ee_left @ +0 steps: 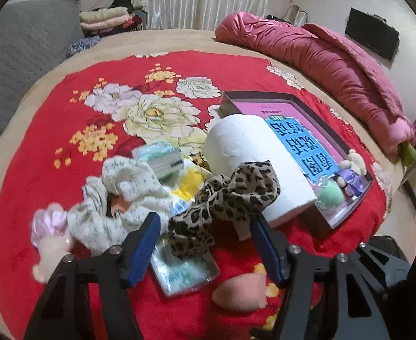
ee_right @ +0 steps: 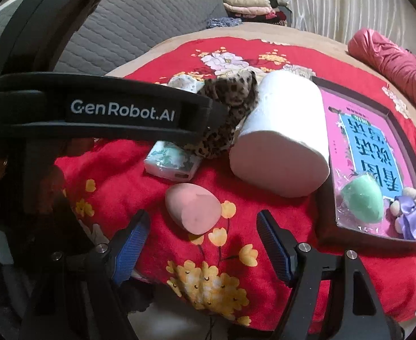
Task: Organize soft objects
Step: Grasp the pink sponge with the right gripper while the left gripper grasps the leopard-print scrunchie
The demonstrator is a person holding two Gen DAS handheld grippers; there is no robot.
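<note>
My left gripper (ee_left: 205, 221) hangs open over a pile of soft things, with a leopard-print cloth (ee_left: 225, 198) lying between its blue pads and neither pad visibly pressing it. Left of it are a white floral cloth (ee_left: 122, 192) and a pink plush (ee_left: 49, 235); a tissue pack (ee_left: 185, 269) lies beneath. My right gripper (ee_right: 203, 221) is open, and a pink egg-shaped sponge (ee_right: 193, 209) rests on the blanket just ahead of its tips. The shallow box (ee_right: 392, 113) on the right holds a book, a green sponge (ee_right: 363, 201) and a small bear (ee_right: 412, 206).
A white paper roll (ee_right: 281, 141) lies between the pile and the box. Everything sits on a red floral blanket (ee_left: 151, 70) on a bed. A rolled pink quilt (ee_left: 321, 65) lies along the far right, a grey quilted cushion (ee_left: 23, 56) at left. The left gripper's black strap (ee_right: 122, 110) crosses the right wrist view.
</note>
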